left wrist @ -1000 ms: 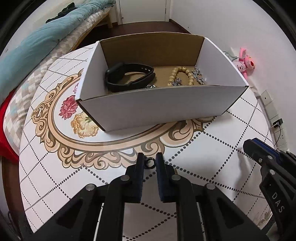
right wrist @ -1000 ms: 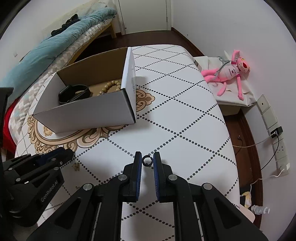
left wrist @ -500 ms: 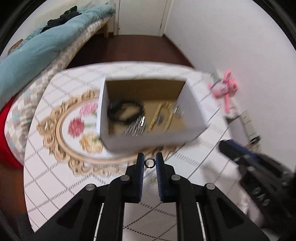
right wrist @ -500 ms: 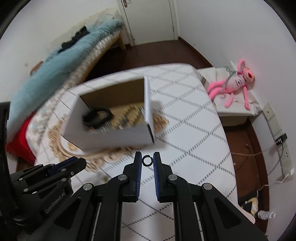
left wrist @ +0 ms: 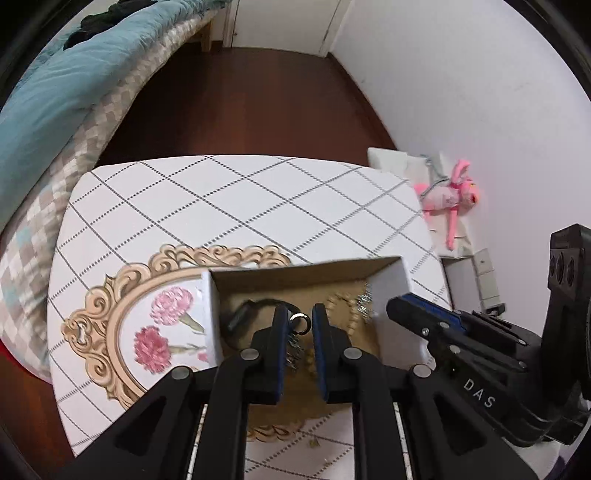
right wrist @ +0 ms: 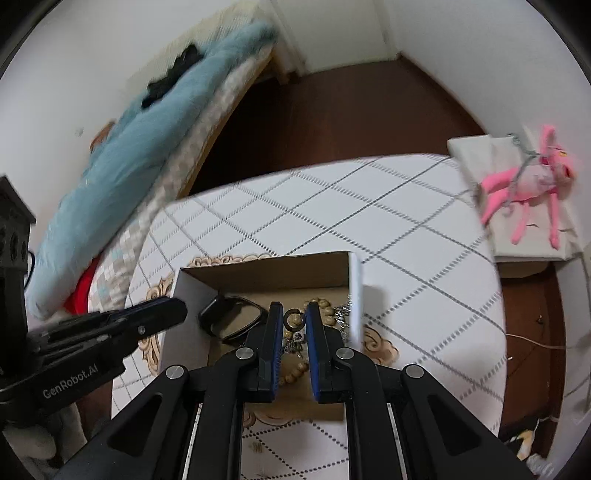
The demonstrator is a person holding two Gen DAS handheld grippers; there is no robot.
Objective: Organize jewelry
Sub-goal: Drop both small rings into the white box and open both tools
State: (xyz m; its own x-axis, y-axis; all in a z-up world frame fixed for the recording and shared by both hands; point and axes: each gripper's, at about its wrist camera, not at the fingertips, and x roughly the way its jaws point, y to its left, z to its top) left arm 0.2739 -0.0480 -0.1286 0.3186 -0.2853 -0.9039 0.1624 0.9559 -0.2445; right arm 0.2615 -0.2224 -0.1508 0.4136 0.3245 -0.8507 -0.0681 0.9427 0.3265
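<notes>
My left gripper (left wrist: 300,325) pinches a thin silver ring (left wrist: 301,323), my right gripper (right wrist: 294,320) a dark ring (right wrist: 293,319), both above the open cardboard box (right wrist: 266,271).

this is a bedroom in a home. a bed (left wrist: 92,85) with a teal quilt (right wrist: 155,133) and a checked cover runs along the left wall, dark clothing lying on top of it. the floor (left wrist: 251,107) is dark red-brown wood, the walls plain white, with a white door (left wrist: 284,22) at the far end. a pink plush toy (right wrist: 524,188) lies on a low white stand by the wall, near wall sockets (left wrist: 487,280). a small table (left wrist: 236,206) has a white diamond-patterned top with painted flowers.
</notes>
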